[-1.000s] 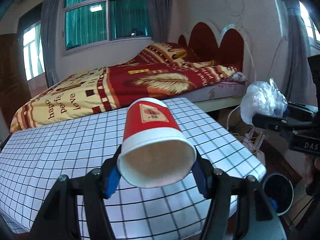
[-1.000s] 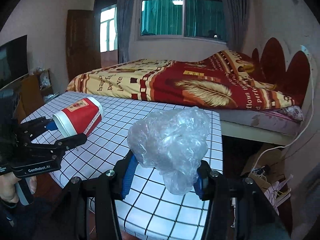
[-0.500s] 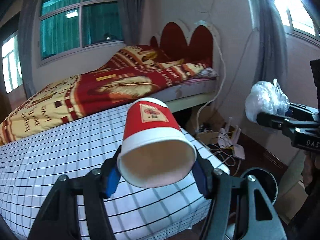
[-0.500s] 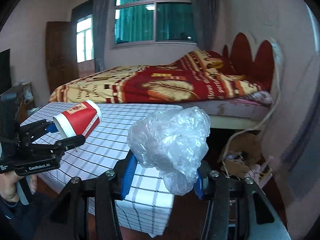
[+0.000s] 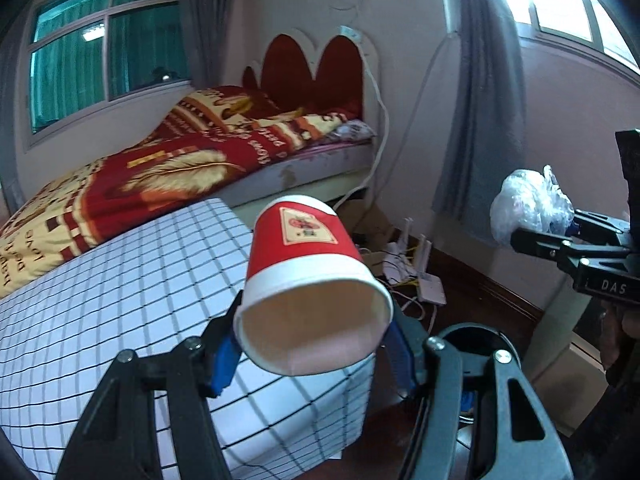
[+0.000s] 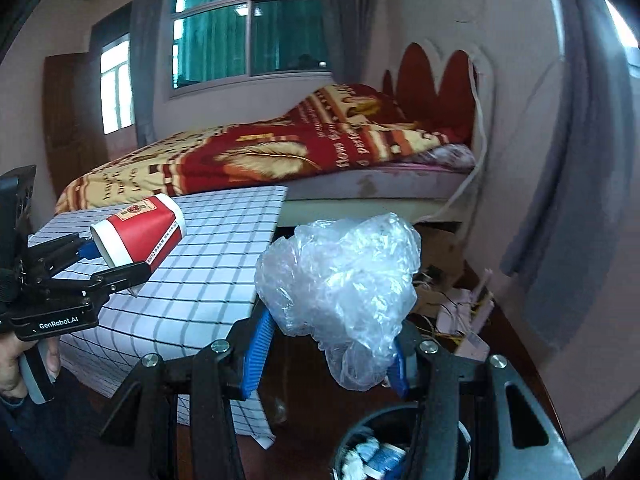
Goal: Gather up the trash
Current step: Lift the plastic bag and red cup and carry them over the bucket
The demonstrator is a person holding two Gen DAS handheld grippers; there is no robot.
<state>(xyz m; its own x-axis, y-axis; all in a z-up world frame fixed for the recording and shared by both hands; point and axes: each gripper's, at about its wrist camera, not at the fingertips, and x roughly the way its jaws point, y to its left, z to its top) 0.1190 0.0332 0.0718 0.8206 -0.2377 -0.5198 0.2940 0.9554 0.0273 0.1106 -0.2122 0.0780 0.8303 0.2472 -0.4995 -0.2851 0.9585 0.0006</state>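
Item: left claw (image 5: 316,354) clamped on red paper cup (image 5: 310,276); right claw (image 6: 326,356) clamped on crumpled plastic bag (image 6: 340,284). Step: carry to trash bin (image 6: 360,450), nr gridded surface (image 5: 120,280). Next: position over bin, release.

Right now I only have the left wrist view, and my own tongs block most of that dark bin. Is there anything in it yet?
Observer: Yes. From the right wrist view, the bin already holds white and blue scraps.
Operator: Where does it sit relative to the bag?
Observer: In that view it shows just below the dangling tail of the plastic bag, which is pinched in the right tongs.
Operator: Anything on the side of my cup that I can't see?
Observer: The red paper cup, held sideways in the left tongs, has a strip of small print along its side, too small to read.
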